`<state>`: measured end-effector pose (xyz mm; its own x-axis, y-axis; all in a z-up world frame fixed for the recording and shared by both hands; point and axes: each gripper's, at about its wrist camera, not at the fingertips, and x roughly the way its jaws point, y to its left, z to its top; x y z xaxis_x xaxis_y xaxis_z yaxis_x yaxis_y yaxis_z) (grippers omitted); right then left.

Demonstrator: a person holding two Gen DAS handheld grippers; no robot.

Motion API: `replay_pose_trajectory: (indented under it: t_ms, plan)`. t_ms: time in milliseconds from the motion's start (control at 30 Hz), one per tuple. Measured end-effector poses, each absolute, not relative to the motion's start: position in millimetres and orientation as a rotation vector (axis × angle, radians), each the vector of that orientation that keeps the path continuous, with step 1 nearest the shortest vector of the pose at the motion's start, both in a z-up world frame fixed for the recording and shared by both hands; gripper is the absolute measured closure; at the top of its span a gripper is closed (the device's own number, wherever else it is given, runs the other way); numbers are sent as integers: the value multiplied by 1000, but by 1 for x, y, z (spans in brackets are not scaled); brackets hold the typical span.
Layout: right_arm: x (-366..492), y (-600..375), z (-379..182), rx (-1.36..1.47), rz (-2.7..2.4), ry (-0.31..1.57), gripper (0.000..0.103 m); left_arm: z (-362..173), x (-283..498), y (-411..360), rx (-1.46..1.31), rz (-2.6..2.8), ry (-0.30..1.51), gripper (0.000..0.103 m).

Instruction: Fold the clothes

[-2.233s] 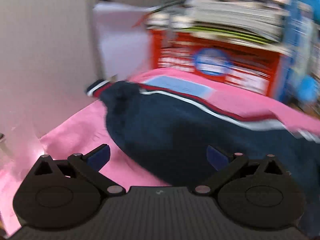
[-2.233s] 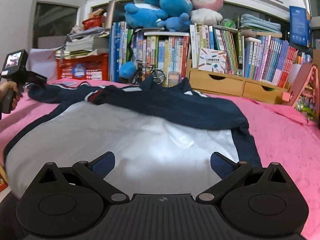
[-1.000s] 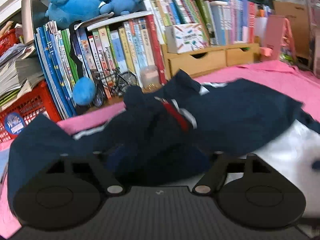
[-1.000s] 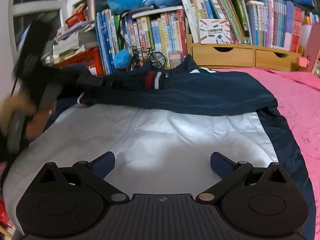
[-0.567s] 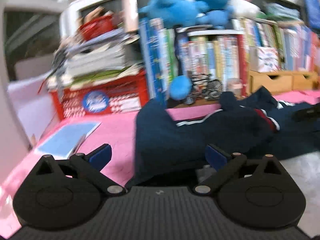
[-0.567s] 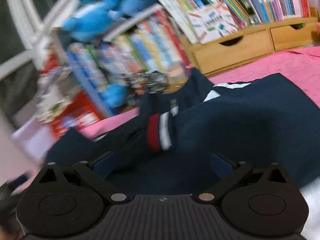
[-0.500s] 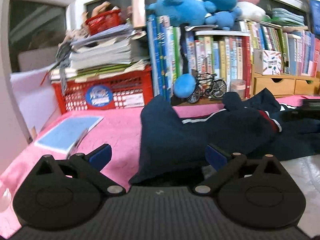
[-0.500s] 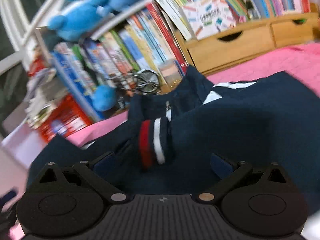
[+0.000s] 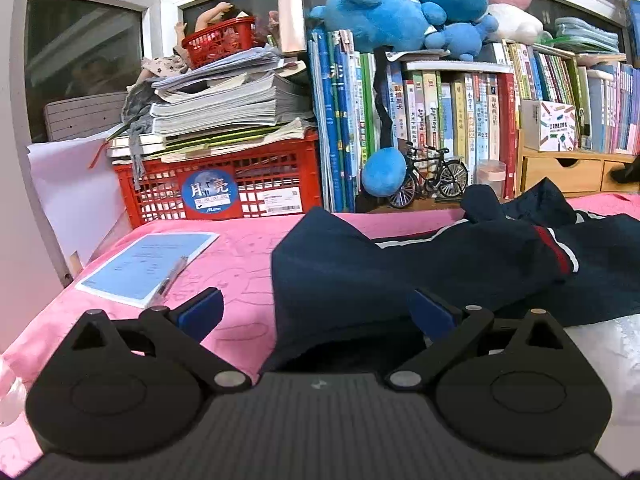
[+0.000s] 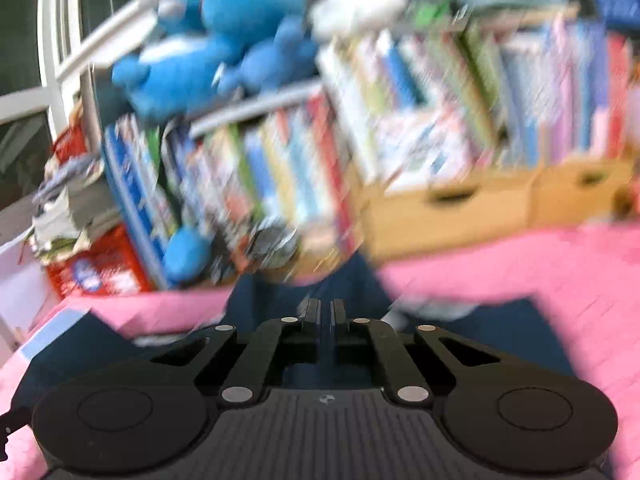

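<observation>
- Your left gripper has its blue-padded fingers spread wide with nothing between the pads; it sits low and level, just over the near edge of the folded sleeve.
- Your right gripper has its fingers drawn almost together. Navy cloth lies right at the tips, but that view is motion-blurred and you cannot tell whether they pinch it.
- One garment is in play: a navy jacket lying on the pink bedspread, its white lining showing at the lower right of the left view.
- One sleeve is laid across the body, its long axis running left to right, with the single red-and-white striped cuff pointing right.
- The collar points away from you, toward the bookshelf.
- Left of the jacket lies one blue sheet of paper with one pen on it.
- Behind stand one red crate stacked with papers, one toy bicycle and several blue plush toys.
</observation>
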<state>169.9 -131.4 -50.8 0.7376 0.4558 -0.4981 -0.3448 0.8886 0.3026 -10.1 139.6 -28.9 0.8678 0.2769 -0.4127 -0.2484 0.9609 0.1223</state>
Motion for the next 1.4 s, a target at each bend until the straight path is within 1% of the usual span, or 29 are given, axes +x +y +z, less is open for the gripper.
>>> replay_pose_trajectory:
  t_ms: [67, 100, 133, 167, 200, 300, 333, 367, 400, 500, 533, 600, 733, 867, 1000, 1200, 1300, 1367, 1400]
  plan:
    - [173, -126, -57, 189, 454, 617, 89, -30, -7, 137, 67, 285, 450, 2]
    - [174, -123, -60, 185, 459, 627, 76, -31, -7, 137, 60, 291, 453, 2]
    - [176, -121, -63, 181, 465, 638, 45, -30, -7, 137, 53, 295, 456, 2]
    - [177, -118, -65, 178, 471, 648, 27, -30, -8, 138, 48, 299, 460, 2]
    - [178, -115, -68, 174, 476, 659, 3, -30, -9, 138, 49, 303, 463, 2]
    - [183, -107, -77, 163, 493, 690, 3, -27, -14, 140, 65, 321, 470, 2]
    - [184, -99, -84, 166, 514, 709, 11, -26, -15, 142, 69, 327, 470, 2]
    - [178, -89, -87, 131, 514, 680, 24, -24, -17, 144, 71, 334, 468, 2]
    - [172, -81, -85, 78, 506, 659, 60, -21, -18, 146, 70, 341, 464, 2]
    - [161, -90, -67, 72, 503, 628, 86, -17, -19, 151, 59, 354, 450, 2]
    - [157, -100, -58, 63, 478, 600, 92, -18, -17, 152, 54, 353, 451, 1]
    - [150, -122, -42, 37, 427, 544, 95, -20, -14, 151, 47, 350, 454, 1]
    - [141, -172, -12, -3, 343, 442, 95, -29, -5, 142, 60, 330, 480, 1]
    - [140, -217, -2, -23, 232, 424, 95, -37, 3, 133, 73, 311, 505, 1]
    - [150, -240, -21, 1, 179, 491, 95, -45, 10, 125, 90, 296, 531, 1]
    - [170, -243, -80, 26, 149, 641, 94, -58, 16, 129, 147, 318, 597, 0]
    - [173, -243, -94, 6, 156, 636, 92, -63, 15, 132, 141, 299, 621, 0]
    - [175, -246, -93, 1, 168, 631, 85, -61, 13, 133, 134, 303, 629, 0]
    - [174, -250, -91, 2, 175, 631, 73, -59, 11, 133, 131, 307, 633, 0]
